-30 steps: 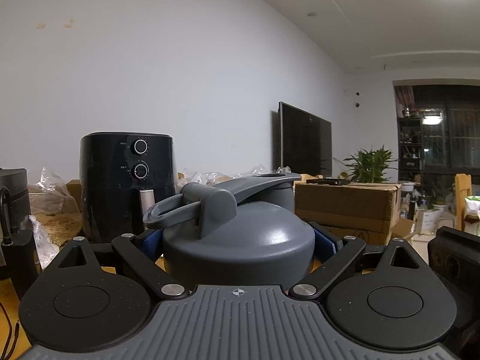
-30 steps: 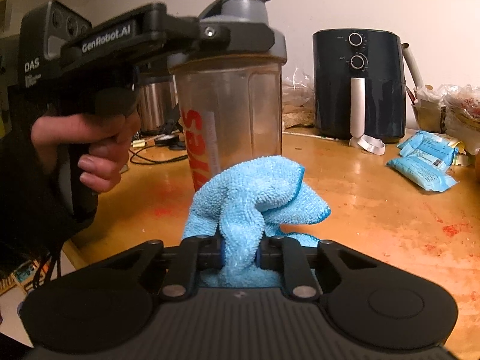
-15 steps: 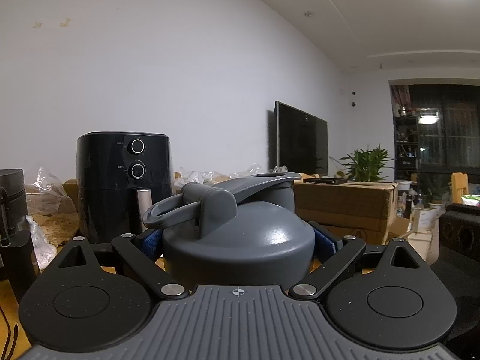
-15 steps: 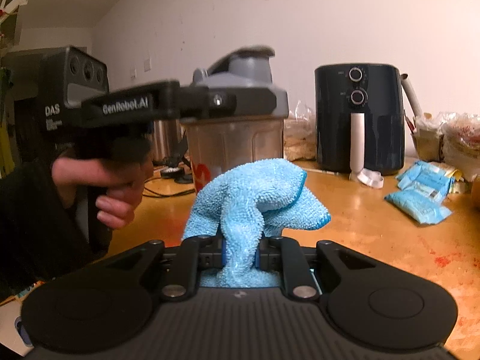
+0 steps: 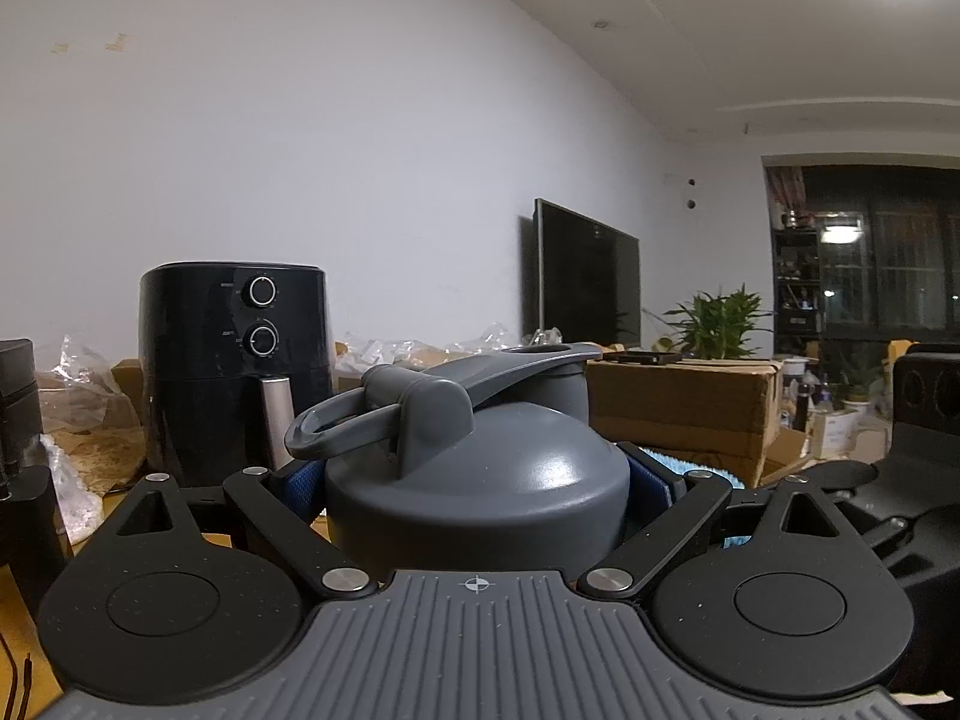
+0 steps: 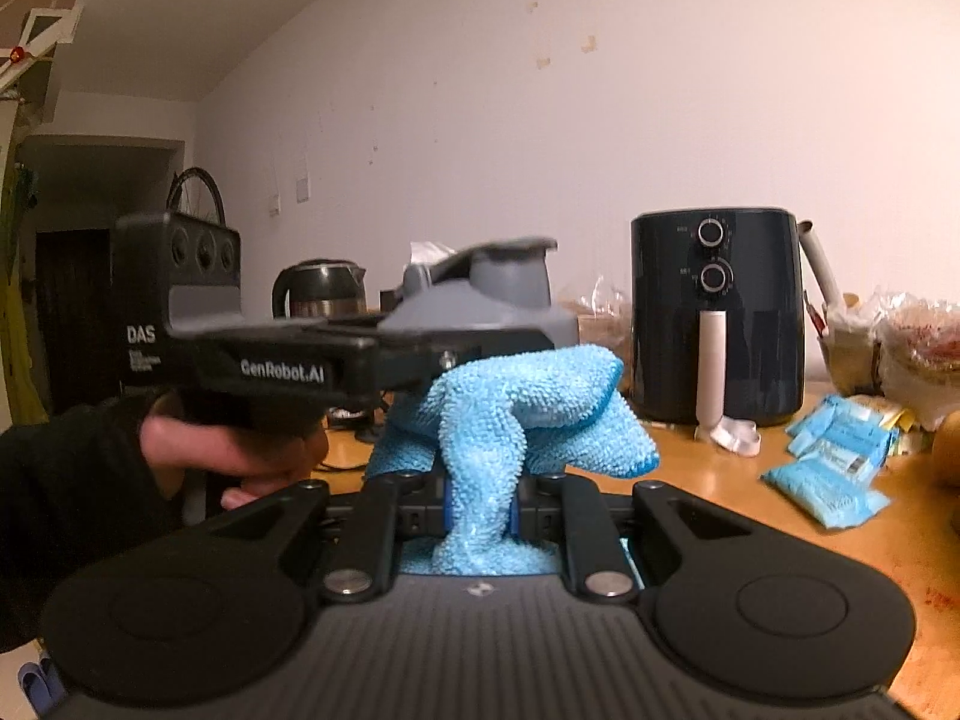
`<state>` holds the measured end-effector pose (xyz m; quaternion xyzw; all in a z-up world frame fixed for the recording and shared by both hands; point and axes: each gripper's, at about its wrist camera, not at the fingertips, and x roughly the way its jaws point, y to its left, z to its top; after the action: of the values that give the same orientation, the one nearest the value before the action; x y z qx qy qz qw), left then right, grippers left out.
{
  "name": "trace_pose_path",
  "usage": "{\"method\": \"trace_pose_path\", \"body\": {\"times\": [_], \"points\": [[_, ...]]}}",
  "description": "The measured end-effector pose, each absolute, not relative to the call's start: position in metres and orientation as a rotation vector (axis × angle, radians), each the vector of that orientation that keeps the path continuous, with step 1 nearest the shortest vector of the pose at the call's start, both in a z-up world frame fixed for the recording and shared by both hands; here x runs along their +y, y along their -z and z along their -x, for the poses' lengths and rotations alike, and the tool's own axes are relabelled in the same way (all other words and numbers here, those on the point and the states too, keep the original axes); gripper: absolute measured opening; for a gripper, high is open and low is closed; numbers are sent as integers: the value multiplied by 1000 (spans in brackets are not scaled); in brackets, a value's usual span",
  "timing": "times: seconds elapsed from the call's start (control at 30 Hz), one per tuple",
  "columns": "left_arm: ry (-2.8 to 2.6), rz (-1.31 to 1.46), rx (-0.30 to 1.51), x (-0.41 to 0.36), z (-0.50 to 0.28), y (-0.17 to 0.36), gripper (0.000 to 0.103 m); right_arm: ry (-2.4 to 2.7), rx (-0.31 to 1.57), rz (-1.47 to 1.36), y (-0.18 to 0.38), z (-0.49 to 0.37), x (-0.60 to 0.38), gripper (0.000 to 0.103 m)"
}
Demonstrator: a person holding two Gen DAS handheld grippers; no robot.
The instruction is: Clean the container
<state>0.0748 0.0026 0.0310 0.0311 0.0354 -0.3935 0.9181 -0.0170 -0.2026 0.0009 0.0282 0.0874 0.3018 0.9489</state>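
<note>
A shaker bottle with a grey domed lid (image 5: 474,474) and flip cap fills the middle of the left wrist view. My left gripper (image 5: 477,480) is shut on the lid, blue pads pressed to both sides. Seen from the right wrist, the same grey lid (image 6: 480,306) rises above the left gripper body (image 6: 270,360), which a hand (image 6: 234,456) holds; the cup below is hidden. My right gripper (image 6: 480,504) is shut on a fluffy blue cloth (image 6: 528,408), bunched up just in front of the lid. A strip of that cloth (image 5: 690,465) shows beside the lid.
A black air fryer (image 6: 714,318) stands at the back of the wooden table (image 6: 750,492), with blue packets (image 6: 834,456) to its right and a kettle (image 6: 318,288) behind the bottle. A cardboard box (image 5: 678,408), a TV (image 5: 585,276) and a plant (image 5: 720,324) lie further off.
My right gripper has risen with the cloth, so the bottle's clear cup has dropped out of its view and only the lid shows. The left gripper has kept still on the lid.
</note>
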Motion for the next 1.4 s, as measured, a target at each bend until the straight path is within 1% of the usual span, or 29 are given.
{"method": "trace_pose_path", "body": {"times": [0.8, 1.4], "points": [[856, -64, 79, 6, -80, -31, 95, -592, 194, -20, -9, 20, -198, 10], [858, -66, 79, 6, -82, -29, 95, -604, 290, 2, 19, 11, -196, 10]]}}
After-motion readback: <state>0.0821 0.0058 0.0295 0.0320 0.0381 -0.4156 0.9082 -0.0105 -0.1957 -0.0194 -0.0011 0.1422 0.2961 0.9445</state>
